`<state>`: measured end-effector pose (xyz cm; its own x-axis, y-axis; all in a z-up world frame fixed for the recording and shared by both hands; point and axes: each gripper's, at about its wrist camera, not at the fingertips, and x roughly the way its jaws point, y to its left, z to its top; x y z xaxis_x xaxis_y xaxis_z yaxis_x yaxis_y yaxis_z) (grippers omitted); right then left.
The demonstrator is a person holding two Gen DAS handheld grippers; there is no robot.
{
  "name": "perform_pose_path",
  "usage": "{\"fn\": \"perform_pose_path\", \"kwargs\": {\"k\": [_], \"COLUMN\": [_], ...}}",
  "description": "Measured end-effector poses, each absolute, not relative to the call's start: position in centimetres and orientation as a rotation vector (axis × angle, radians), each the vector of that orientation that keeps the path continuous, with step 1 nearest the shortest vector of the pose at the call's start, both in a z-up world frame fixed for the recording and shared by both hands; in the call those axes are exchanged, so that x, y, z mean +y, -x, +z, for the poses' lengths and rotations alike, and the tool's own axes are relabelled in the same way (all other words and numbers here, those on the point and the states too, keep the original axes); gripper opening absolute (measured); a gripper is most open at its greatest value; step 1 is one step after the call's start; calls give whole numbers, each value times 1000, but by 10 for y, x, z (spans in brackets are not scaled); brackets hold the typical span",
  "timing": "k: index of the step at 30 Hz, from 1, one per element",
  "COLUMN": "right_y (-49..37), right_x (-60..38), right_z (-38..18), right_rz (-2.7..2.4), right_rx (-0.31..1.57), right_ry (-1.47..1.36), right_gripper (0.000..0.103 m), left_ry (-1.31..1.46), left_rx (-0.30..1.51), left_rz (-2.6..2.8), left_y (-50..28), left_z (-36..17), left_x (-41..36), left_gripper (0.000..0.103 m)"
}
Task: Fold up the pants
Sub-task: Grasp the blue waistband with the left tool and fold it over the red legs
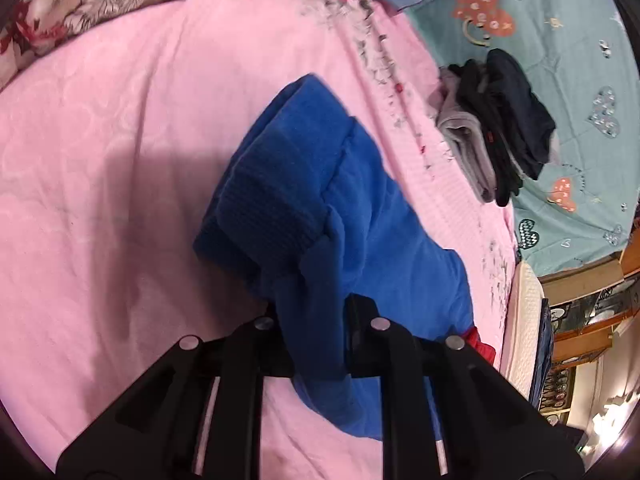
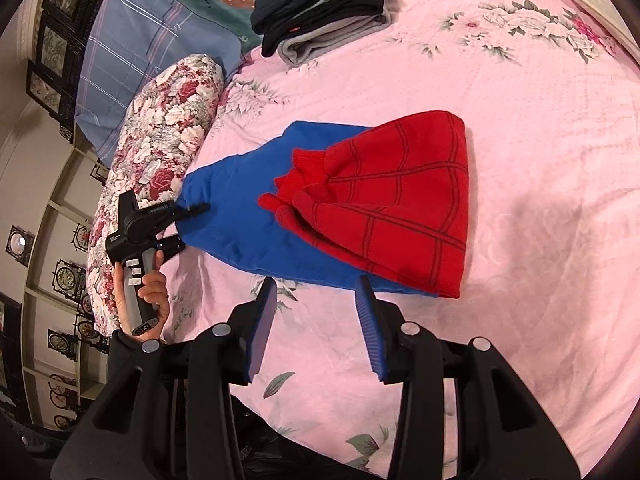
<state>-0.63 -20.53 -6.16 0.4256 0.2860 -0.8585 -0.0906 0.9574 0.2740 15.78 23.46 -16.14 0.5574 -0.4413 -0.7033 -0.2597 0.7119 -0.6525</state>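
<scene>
The blue and red pants lie on the pink bedspread, the red part with dark grid lines folded over the blue part. In the left wrist view the blue fabric with a ribbed cuff fills the middle. My left gripper is shut on the blue fabric at the pants' left end; it also shows in the right wrist view, held in a hand. My right gripper is open and empty, just in front of the pants' near edge.
A stack of folded dark and grey clothes sits at the far side of the bed, also in the left wrist view. A floral bolster and a blue striped pillow lie at the left. A teal sheet lies beyond.
</scene>
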Motion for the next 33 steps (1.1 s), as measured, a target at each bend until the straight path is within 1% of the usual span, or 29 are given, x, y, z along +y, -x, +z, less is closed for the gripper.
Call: {"fn": "perform_pose_path", "kwargs": {"k": [4,7,11,13,14,15,20,22,24,27,29,33], "right_y": [-19,-57,-107,-130,-140,-144,-154,-153,-148,-133,-114,-66], "right_x": [-179,-146,-99,-84,-80,-77,-70,-70,-77,-99,-130,-196], "right_z": [-70,-87,-119,-137,-146,-152,-175,-170,-147,-95,-60,-24], "right_rz": [265,291,321,312,301,300,290,290,321,337,315,213], "right_rx": [1137,1181,1241,1268,1288,1302,1354,1363,1328,1192,1109,1000], "right_ry": [-129,-48,50,58,48,30,34,27,-20,-34,-69,-123], "right_gripper": [43,43,43,43,41,36,36,36,36,36,36,36], "left_ry": [774,738,692,675,671,665,578,517,452,334,276,150], "left_rx": [924,883,882,888,888,889,884,866,842,799,783,795], "left_rz": [-172,-201,-207,-206,-208,-211,-199,-197,-201,-220,-254,-356], "left_y": [-145,-139,-139,-140,-141,-141,-144,-141,-135,-121,-114,-107], "left_z": [-139,-121,-112,-111,-111,-112,-103,-89,-75,-50,-39,-28], "left_x": [233,230,224,223,223,223,210,200,187,155,130,60], "left_gripper": [13,13,13,13,13,13,13,13,13,13,13,13]}}
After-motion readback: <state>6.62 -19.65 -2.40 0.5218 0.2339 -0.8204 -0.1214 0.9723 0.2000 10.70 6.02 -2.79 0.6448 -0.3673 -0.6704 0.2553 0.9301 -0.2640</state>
